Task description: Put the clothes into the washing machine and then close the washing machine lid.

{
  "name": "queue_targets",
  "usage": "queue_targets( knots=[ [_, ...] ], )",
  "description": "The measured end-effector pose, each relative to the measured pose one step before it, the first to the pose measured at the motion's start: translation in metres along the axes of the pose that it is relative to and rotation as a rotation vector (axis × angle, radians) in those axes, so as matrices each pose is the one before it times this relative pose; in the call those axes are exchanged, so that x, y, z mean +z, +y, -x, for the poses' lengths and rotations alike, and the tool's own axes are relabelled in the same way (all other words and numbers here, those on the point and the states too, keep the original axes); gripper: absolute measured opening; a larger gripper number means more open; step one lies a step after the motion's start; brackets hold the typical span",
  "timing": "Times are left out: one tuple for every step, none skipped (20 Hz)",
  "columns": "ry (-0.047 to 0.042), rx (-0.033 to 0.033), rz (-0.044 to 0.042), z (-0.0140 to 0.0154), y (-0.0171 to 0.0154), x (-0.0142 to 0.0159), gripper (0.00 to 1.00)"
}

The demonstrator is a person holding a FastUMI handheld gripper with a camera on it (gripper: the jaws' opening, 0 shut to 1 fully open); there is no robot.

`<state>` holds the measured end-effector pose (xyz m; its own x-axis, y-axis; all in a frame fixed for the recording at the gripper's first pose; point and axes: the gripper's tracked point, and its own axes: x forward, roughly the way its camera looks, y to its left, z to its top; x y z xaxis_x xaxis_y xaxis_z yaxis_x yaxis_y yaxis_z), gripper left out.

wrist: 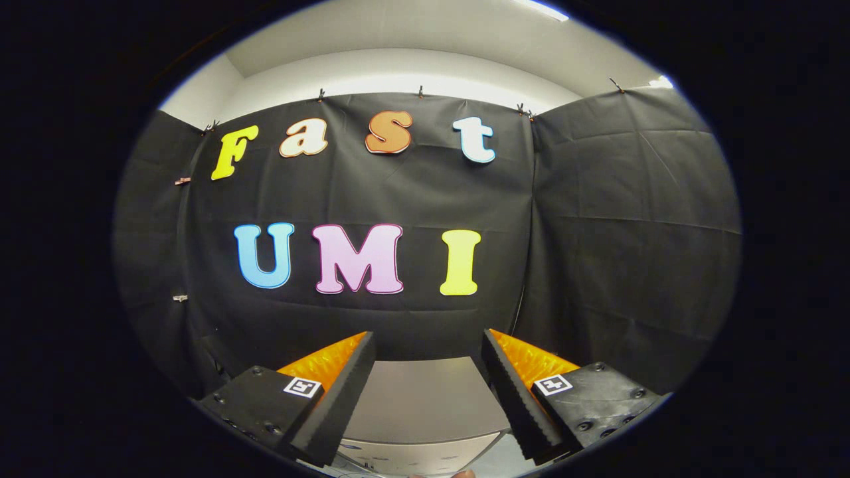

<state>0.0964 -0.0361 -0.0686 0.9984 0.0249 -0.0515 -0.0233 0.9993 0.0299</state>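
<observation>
**Q:** Now, how do the fingers stand, and what is between them?

**A:** The gripper (428,398) is held level with its fingers (332,411) wide apart and nothing between them. They point at the booth wall (597,232).

**Q:** Where is the washing machine?

**A:** A pale grey flat top (418,401), judged to be the washing machine, lies below and just ahead of the fingers, seen through the gap between them. Whether its lid is up or down cannot be told. No clothes can be made out.

**Q:** What could go wrong from here?

**A:** With the gripper aimed so high, a blind descent could drive a fingertip onto the machine's top, or close the fingers on air short of any garment. Tilting down first would likely prevent both.
</observation>
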Motion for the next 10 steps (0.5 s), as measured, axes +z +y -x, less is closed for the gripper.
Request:
queue_targets(
  knots=[
    [-0.00001,0.00010,0.00334,-0.00035,0.00110,0.00106,1.00],
    [-0.00350,-0.00014,0.00211,-0.00014,0.00040,0.00157,1.00],
    [-0.00275,0.00027,0.00131,0.00052,0.00081,0.00118,1.00],
    [-0.00424,0.00076,-0.00028,0.00142,0.00109,0.00141,1.00],
    [-0.00248,0.00148,0.00204,0.00145,0.00109,0.00083,1.00],
    [-0.00115,0.00088,0.00493,0.00008,0.00116,-0.00149,1.00],
    [-0.00055,-0.00009,0.00736,0.00089,0.00065,-0.00009,1.00],
    [0.00371,0.00035,0.00368,0.00085,0.00057,-0.00185,1.00],
    [-0.00011,0.00236,-0.00180,-0.00024,0.00181,-0.00013,1.00],
    [0.00126,0.00190,-0.00432,0.00100,0.00107,0.00036,1.00]
  ],
)
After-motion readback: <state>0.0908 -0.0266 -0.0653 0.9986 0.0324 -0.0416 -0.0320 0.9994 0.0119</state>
